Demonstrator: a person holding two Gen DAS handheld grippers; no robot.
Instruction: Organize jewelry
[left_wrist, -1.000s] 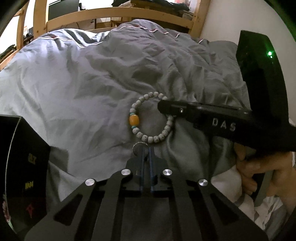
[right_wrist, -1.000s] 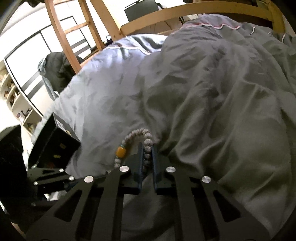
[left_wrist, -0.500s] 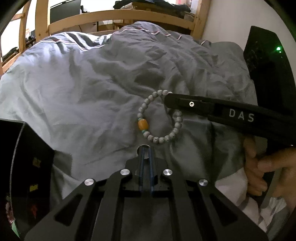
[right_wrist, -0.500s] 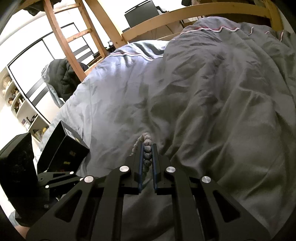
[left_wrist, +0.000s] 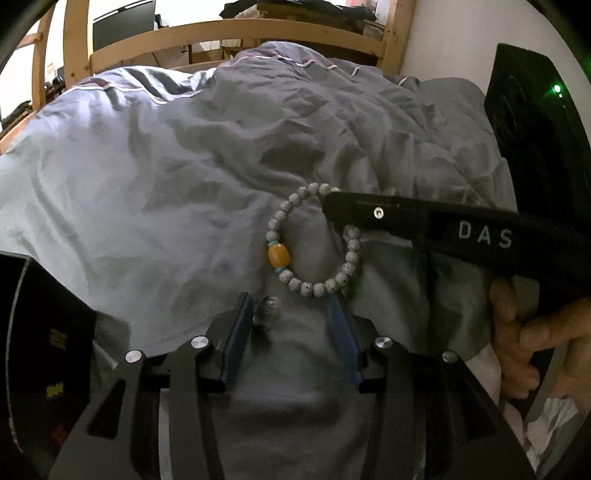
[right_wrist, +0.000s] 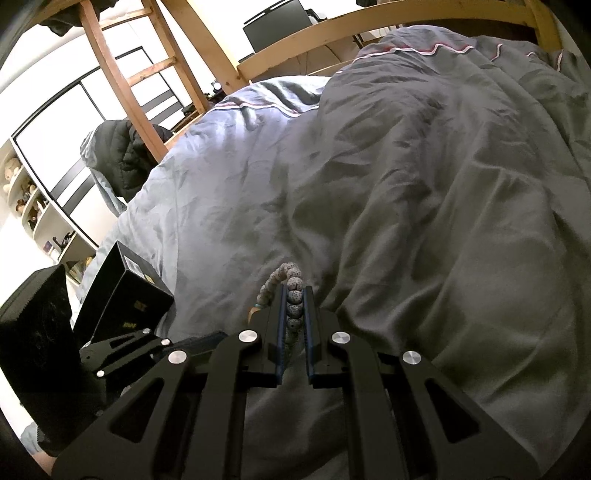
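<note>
Two grippers meet at one bead bracelet on the grey duvet: the right gripper is clamped on its far side, while the left gripper (jaws just opened, a loose bead between them) sits just below the ring.

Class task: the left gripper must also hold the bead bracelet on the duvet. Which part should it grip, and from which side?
Grip the near arc of small pale beads on the bead bracelet, approaching from the near side. The left gripper, jaws just opened, already faces it; the right gripper clamps the far-right arc, and the amber bead looks bulkier.
</note>
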